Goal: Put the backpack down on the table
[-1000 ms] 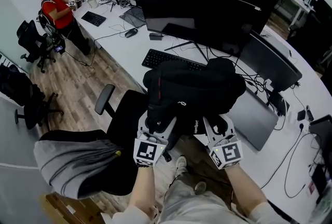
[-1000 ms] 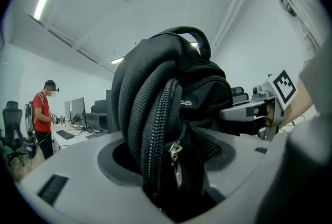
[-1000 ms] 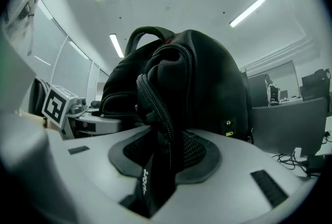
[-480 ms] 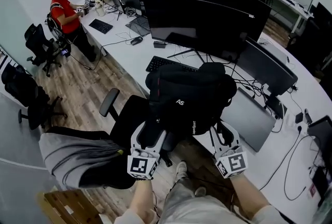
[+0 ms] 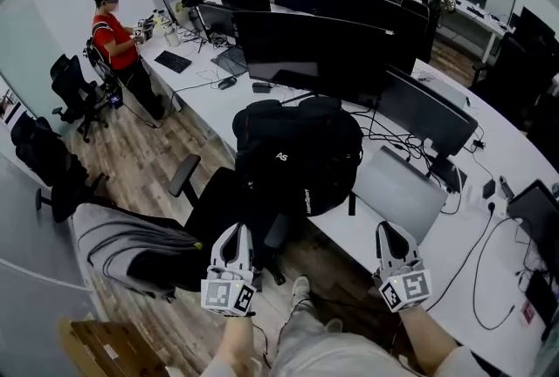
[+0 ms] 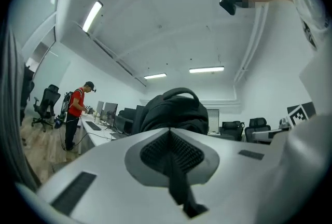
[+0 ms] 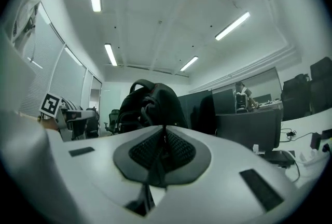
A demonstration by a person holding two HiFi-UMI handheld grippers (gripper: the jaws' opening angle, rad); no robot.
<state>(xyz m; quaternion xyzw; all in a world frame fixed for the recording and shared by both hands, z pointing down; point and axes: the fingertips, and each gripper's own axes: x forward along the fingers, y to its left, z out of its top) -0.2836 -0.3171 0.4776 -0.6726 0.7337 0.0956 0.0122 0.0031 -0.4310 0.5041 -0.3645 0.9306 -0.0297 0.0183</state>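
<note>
The black backpack (image 5: 297,153) stands upright on the white table (image 5: 371,234), in front of the big dark monitor (image 5: 314,52). Both grippers are drawn back from it, toward me. My left gripper (image 5: 234,232) hangs over the floor beside the chair, shut with nothing in it. My right gripper (image 5: 389,231) is near the table's front edge, its jaws closing on nothing, pads all but meeting. The backpack (image 6: 171,111) shows beyond the shut jaws of the left gripper (image 6: 168,132) in the left gripper view. In the right gripper view the backpack (image 7: 150,106) rises behind the right gripper (image 7: 165,132).
A black office chair (image 5: 218,201) stands below the backpack, and a grey jacket (image 5: 122,244) lies over another seat at the left. A grey screen back (image 5: 397,192) leans to the right of the backpack. A person in red (image 5: 113,35) works at the far left desk.
Both grippers let go of the backpack and pulled back toward me, then their jaws came together. The backpack stays on the table.
</note>
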